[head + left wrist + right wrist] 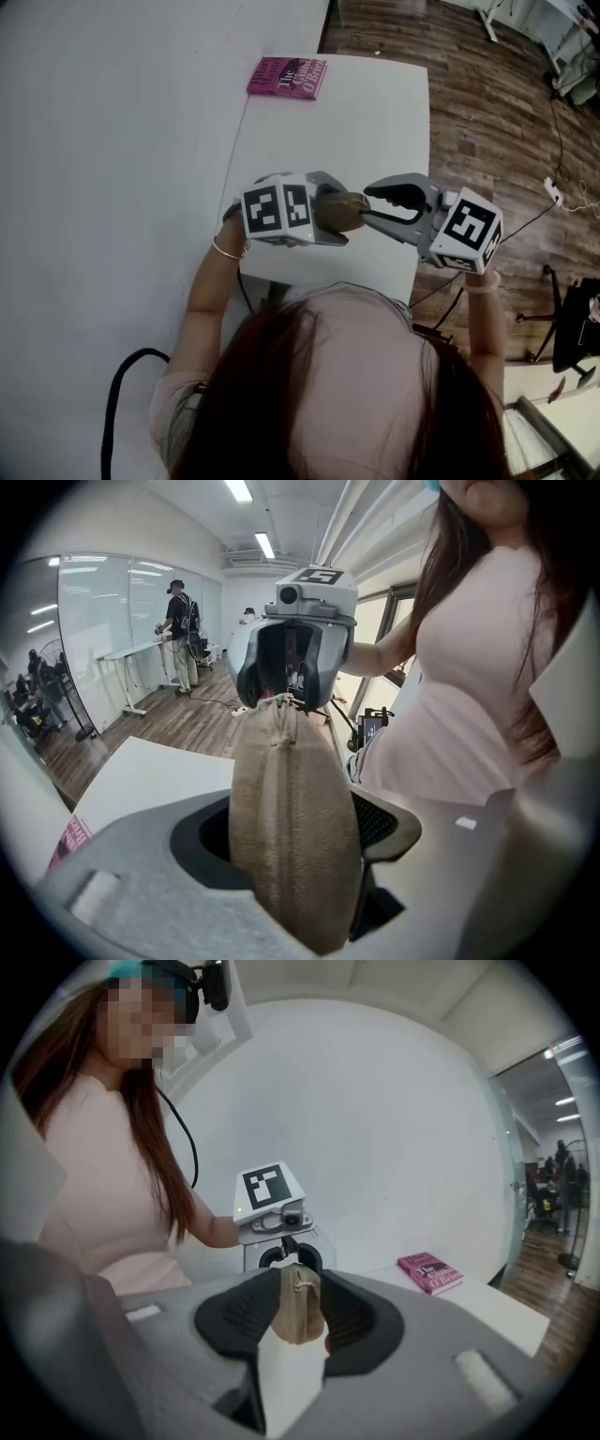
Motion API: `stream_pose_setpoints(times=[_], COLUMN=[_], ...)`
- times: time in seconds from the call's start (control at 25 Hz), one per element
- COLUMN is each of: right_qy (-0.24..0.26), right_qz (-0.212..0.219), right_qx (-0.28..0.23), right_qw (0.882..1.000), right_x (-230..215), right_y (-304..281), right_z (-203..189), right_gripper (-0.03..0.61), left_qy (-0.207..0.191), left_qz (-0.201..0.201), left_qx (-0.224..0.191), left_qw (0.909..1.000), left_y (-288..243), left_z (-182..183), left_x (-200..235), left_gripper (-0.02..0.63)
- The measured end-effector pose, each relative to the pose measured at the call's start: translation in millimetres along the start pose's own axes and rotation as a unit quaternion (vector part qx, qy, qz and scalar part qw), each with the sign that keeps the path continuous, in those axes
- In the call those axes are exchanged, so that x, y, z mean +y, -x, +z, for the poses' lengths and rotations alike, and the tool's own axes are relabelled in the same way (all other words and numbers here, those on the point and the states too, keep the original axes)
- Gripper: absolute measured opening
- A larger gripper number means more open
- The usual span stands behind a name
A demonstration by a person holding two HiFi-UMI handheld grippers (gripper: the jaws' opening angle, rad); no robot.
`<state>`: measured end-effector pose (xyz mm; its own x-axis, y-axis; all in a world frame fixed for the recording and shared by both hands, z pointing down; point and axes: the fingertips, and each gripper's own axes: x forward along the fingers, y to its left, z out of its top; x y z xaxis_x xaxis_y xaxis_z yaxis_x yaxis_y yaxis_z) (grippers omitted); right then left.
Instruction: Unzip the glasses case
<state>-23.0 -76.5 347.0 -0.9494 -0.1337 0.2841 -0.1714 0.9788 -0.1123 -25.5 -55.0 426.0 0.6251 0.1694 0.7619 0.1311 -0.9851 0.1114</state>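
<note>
The left gripper (343, 214) clamped the tan glasses case (292, 827); the right gripper (367, 205) stood open, the case's zipper end between its jaws.

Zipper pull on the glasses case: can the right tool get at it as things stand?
Probably yes. The left tool holds the glasses case up, and its zipper-pull end sits between the right tool's open jaws, with nothing in the way.

This looks like an open-plan office or lab workspace. A white tabletop (375, 122) stands on wood-plank flooring (487, 103), with a power strip (553, 191) and cables trailing across it. Glass partition walls (103, 621), ceiling strip lights (239, 491) and a person (178, 621) standing at a white desk (131, 653) fill the background.
</note>
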Motion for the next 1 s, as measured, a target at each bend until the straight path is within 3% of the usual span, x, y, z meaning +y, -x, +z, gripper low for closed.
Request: stream_pose_setpoints(times=[0.32,0.52,0.76,0.84,1.0], right_qy=[0.001,0.006,0.024,0.033,0.033], right_qz=[0.034,0.019,-0.003,-0.011,-0.011], right_qx=[0.013,0.01,0.007,0.012,0.017], right_qw=[0.999,1.0,1.0,0.999,0.999], right_x=[7.6,1.0,-3.4,-4.9,-4.4], right_y=[0.1,3.3,4.4,4.7,4.5], right_z=[-4.2,-2.7,-2.8,-3.5,-3.9], right_gripper=[0.138,0.108,0.062,0.017,0.02], left_qy=[-0.007,0.011,0.014,0.017,0.016], left_qz=[-0.019,-0.016,-0.005,-0.002,-0.001], left_qx=[0.005,-0.018,-0.013,-0.012,-0.007], left_qw=[0.9998,0.9996,0.9998,0.9998,0.9998], left_y=[-3.5,-0.2,3.0,3.6,3.9], left_z=[2.7,4.9,2.1,1.2,1.0], left_x=[-7.5,-1.1,3.5,3.7,3.2], left_gripper=[0.302,0.302,0.302,0.302,0.302])
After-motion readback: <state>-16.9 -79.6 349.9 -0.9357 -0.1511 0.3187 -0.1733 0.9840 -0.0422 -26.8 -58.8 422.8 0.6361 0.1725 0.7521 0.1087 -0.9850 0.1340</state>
